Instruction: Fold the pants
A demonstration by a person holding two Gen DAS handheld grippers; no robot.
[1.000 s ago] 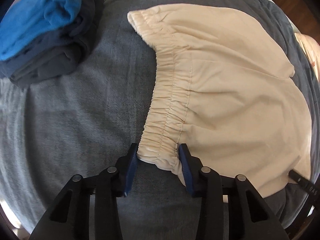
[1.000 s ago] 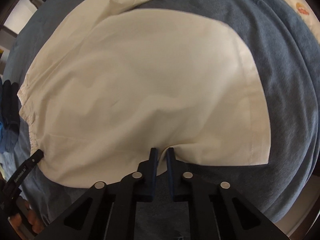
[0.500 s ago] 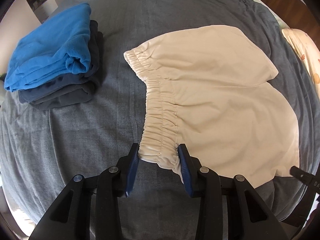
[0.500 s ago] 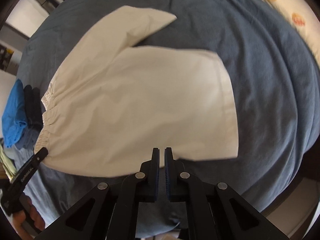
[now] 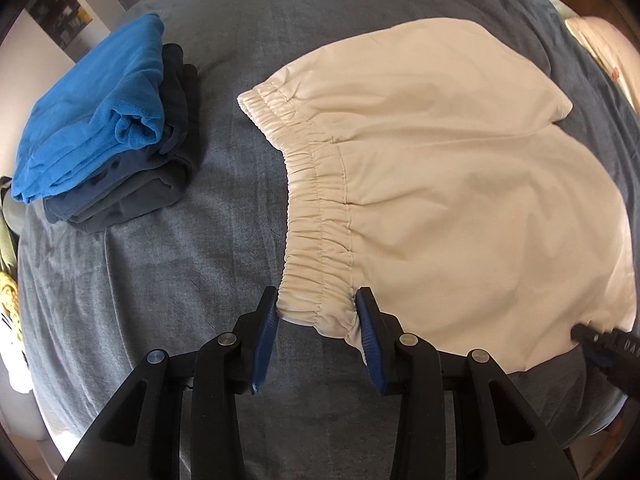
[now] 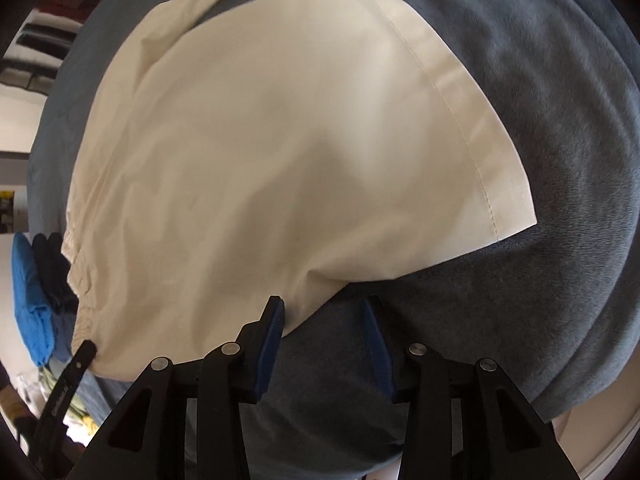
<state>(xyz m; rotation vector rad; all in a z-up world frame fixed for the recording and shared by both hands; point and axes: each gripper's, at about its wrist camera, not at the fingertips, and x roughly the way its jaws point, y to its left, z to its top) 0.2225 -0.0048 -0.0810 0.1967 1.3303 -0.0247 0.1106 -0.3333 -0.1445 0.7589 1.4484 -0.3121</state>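
Cream shorts with an elastic waistband lie flat on the grey-blue bedspread, one leg folded over the other. My left gripper is open, its blue pads on either side of the near waistband corner. My right gripper is open at the near edge of the shorts, its left pad touching the fabric edge, the right pad over bare bedspread. The right gripper's tip shows at the lower right of the left wrist view.
A folded stack of blue and dark navy clothes sits on the bedspread left of the waistband; it also shows at the left edge of the right wrist view. A patterned pillow lies at far right. The bed edge is close below.
My right gripper was shut at the shorts' edge and has opened, letting go of the fabric. The left gripper stays open at the waistband corner and has drawn back a little.
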